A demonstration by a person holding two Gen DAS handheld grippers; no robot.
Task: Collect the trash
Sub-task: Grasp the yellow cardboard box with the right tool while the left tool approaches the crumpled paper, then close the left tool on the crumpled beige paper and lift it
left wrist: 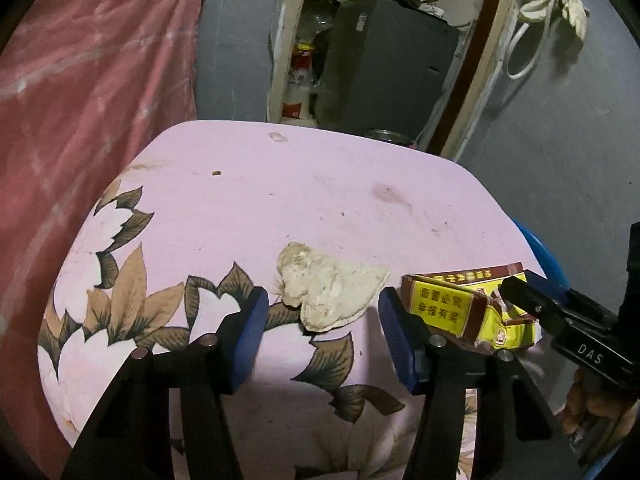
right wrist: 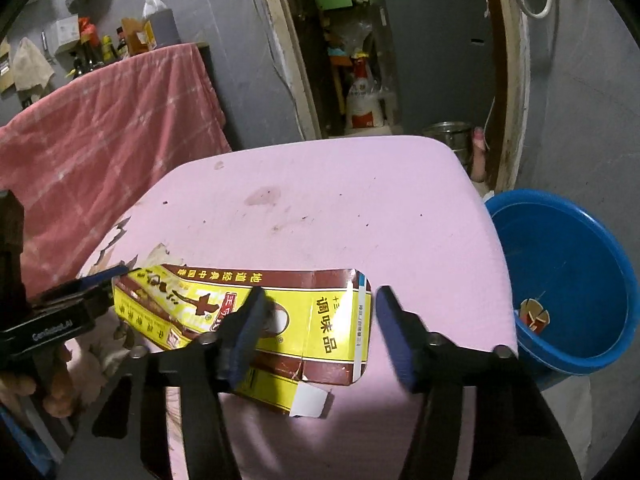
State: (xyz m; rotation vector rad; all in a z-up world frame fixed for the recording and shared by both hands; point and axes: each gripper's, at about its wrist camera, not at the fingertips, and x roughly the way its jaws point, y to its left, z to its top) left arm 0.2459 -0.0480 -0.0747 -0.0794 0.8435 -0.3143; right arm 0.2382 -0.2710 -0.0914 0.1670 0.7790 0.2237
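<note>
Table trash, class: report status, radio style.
Left gripper open around the crumpled tissue, not pressing. Right gripper open over the flattened box. Blue basin waits beside the table; nothing blocks.

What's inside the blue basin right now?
The blue basin holds one small scrap of brown and tan card near its bottom. The near inner wall is hidden behind the rim, so more could lie there.

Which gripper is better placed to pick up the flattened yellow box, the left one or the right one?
Right. The right gripper is already over the flattened yellow box, jaws apart around its end, with the blue basin beside it. The left gripper instead frames the crumpled white tissue.
</note>
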